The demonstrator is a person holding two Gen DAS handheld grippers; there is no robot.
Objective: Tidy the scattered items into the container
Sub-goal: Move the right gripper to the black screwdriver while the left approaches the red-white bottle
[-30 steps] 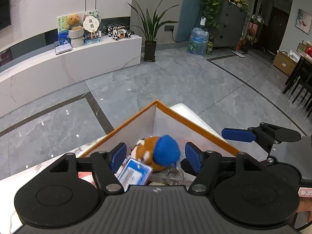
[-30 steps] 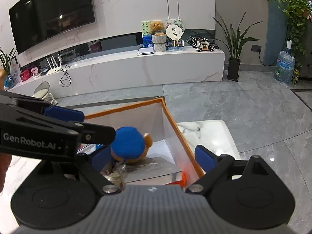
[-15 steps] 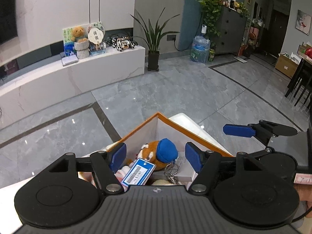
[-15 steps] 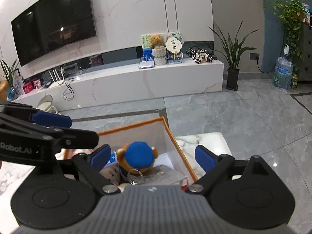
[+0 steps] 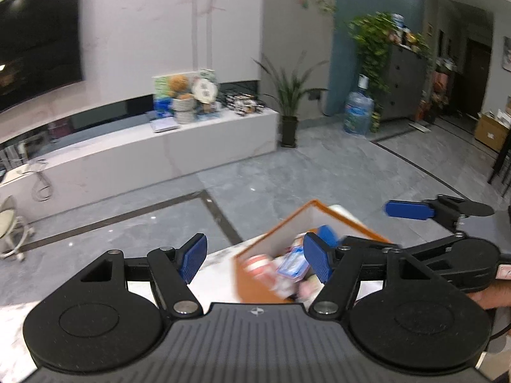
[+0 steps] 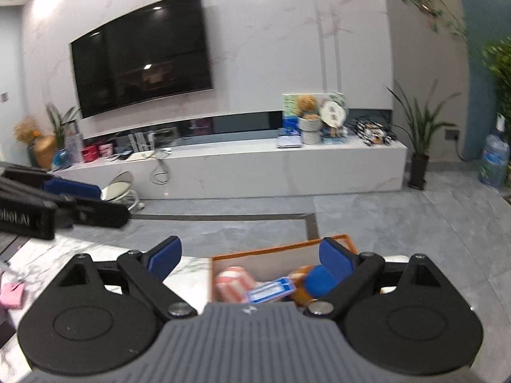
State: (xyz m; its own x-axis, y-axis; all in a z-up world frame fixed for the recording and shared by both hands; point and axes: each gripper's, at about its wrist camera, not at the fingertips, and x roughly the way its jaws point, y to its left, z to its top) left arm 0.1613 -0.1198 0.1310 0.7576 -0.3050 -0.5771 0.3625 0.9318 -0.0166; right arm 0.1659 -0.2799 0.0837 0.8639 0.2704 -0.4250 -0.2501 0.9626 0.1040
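Observation:
An orange-rimmed white box (image 5: pixel 274 229) (image 6: pixel 278 250) stands on the marble table and holds a plush toy with a blue cap (image 6: pixel 319 279), a blue card (image 6: pixel 271 290) and a pink striped item (image 6: pixel 233 282). My left gripper (image 5: pixel 255 257) is open and empty, above the box's left edge. My right gripper (image 6: pixel 252 255) is open and empty, above the box. Each gripper shows at the side of the other's view.
A pink item (image 6: pixel 11 295) lies on the marble table (image 6: pixel 80 252) at the far left. Beyond the table are grey floor tiles, a long white TV bench (image 6: pixel 255 166), a small white chair (image 5: pixel 9 226) and potted plants.
Both grippers have lifted and swung left, away from the box. The box and its contents now sit lower and to the right in both views. Both stay open.

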